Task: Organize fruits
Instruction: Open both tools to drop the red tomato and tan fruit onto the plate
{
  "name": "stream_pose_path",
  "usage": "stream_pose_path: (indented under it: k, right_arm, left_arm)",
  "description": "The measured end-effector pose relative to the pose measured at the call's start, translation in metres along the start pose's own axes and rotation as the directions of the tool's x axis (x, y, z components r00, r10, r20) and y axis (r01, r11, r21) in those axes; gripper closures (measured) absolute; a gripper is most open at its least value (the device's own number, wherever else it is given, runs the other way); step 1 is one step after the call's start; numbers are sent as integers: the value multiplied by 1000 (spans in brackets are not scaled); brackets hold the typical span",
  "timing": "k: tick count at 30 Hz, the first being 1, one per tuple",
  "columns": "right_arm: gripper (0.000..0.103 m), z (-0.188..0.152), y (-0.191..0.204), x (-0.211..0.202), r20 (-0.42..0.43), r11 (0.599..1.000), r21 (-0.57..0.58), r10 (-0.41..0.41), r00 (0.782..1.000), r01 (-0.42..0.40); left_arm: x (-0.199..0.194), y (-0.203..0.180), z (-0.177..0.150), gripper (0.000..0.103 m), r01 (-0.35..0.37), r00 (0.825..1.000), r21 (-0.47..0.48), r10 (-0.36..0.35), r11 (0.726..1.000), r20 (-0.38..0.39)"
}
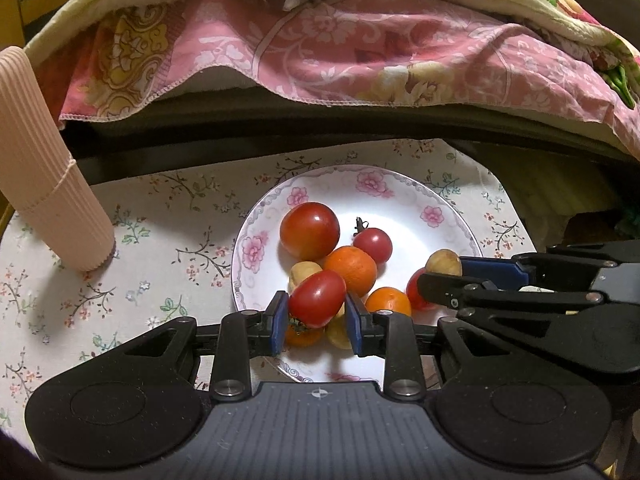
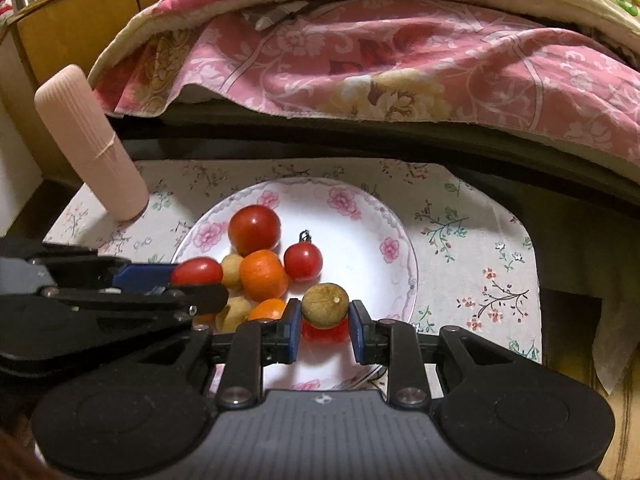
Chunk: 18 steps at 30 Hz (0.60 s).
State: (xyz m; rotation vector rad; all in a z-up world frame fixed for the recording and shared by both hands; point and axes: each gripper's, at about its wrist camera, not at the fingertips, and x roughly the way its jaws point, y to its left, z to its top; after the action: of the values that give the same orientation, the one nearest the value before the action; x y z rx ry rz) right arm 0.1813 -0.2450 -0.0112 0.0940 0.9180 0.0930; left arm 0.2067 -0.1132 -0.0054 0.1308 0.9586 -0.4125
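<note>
Tomatoes [image 1: 309, 231], oranges [image 1: 351, 270] and brown fruits [image 2: 234, 272] fill the floral plate [image 1: 400, 184].

Dim, warm indoor light from above is noted; glare spots are seen on the tomatoes [image 1: 309, 231]. Edges are bowed by fisheye distortion. Corners are darkened.

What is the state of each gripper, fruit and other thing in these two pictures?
Left gripper: fingers around an oval red tomato.
Right gripper: fingers around a round tan-brown fruit.
White floral ceramic plate: on the flowered cloth, holding loose fruit.
Big round red tomato: lying on the plate.
Round orange fruit: in the pile.
Ribbed pink cylinder: standing on the cloth.
</note>
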Motion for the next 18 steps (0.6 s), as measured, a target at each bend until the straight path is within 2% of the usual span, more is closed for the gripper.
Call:
stream_pose_path:
  k: [8, 18]
  right_arm:
    - [76, 1, -6, 0, 6, 999, 41, 5, 1000, -5]
    - [73, 3, -9, -2, 24, 997, 76, 25, 999, -27]
  left_arm:
    - [-4, 2, 2, 48, 0, 1000, -9, 0, 1000, 12]
    - [-13, 8, 4, 36, -21, 999, -25, 22, 999, 36]
